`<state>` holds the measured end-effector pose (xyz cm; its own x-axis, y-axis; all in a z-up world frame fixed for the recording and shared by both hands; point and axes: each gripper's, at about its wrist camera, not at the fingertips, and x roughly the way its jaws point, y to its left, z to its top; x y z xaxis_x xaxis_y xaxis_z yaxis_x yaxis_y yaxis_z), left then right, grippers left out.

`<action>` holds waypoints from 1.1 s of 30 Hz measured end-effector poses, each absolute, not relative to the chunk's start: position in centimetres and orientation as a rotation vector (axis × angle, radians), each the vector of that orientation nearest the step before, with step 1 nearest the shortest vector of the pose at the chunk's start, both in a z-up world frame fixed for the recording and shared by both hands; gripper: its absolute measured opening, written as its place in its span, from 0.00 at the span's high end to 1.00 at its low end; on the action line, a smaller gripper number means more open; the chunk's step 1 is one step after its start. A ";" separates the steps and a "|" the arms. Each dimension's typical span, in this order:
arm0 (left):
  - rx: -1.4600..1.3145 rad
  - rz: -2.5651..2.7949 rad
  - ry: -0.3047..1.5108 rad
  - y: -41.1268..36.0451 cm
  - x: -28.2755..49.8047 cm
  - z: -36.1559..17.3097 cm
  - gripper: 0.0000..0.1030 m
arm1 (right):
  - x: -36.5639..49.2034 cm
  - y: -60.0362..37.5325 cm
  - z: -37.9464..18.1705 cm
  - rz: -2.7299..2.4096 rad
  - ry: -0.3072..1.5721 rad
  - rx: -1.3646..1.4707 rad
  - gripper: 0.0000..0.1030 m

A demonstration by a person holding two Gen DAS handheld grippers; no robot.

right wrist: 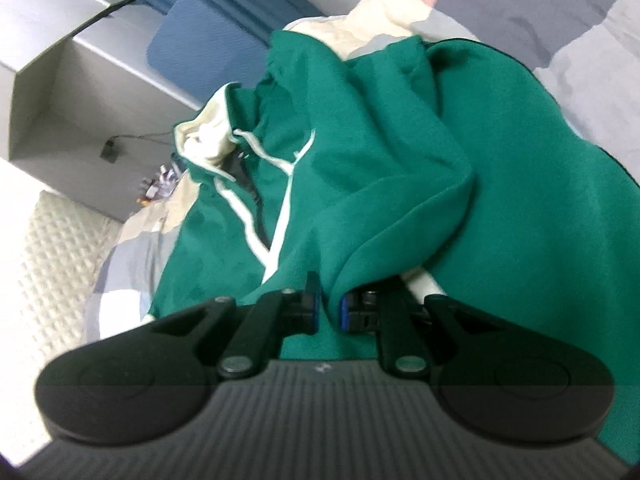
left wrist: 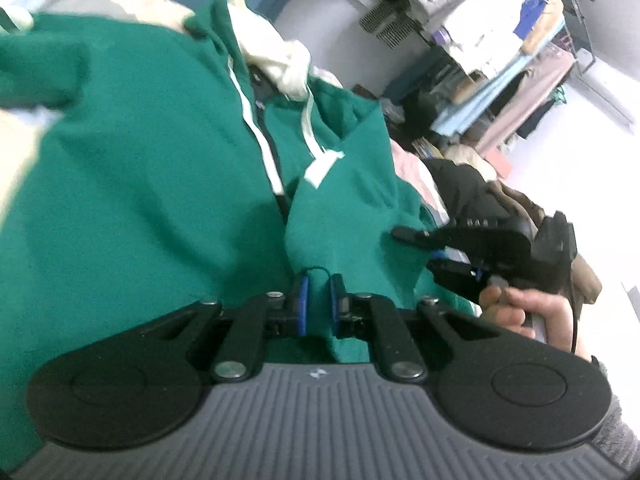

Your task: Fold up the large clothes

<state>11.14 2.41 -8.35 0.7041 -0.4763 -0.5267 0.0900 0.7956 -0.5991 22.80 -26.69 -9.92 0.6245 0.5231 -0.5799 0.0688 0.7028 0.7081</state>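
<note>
A green hooded jacket (left wrist: 152, 168) with white zip trim lies spread on a bed with a patchwork cover (right wrist: 560, 20) of grey, cream and pink. In the left wrist view its zip line runs from near centre up and away to the far left, so the long axis runs near to far with the cream-lined hood (left wrist: 276, 60) at the far end. The left gripper (left wrist: 318, 304) has its jaws nearly closed on a fold of green cloth at the near hem. The right gripper (right wrist: 329, 308) likewise pinches a raised green fold; in the left view it shows at the right, held by a hand (left wrist: 524, 312). The sleeves cannot be traced among the bunched folds. Both pictures are blurred, and the jacket's left edge is cut off. A cluttered clothes rack (left wrist: 500, 60) stands far right.
</note>
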 end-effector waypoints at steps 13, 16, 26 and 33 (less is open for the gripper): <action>-0.448 -0.149 0.908 4.9 10.8 -10.7 0.87 | 20.7 -21.9 -11.1 0.303 0.927 0.492 0.86; -0.450 -0.151 0.897 5.0 10.9 -10.5 0.85 | 19.7 -21.4 -10.1 0.300 0.918 0.440 0.77; -0.401 -0.063 0.775 5.9 9.0 -6.6 0.45 | 15.3 -19.6 -7.3 0.382 0.786 0.305 0.37; -0.260 0.145 0.686 9.4 7.4 -4.4 0.45 | 15.1 -17.1 -6.7 0.412 0.670 0.177 0.38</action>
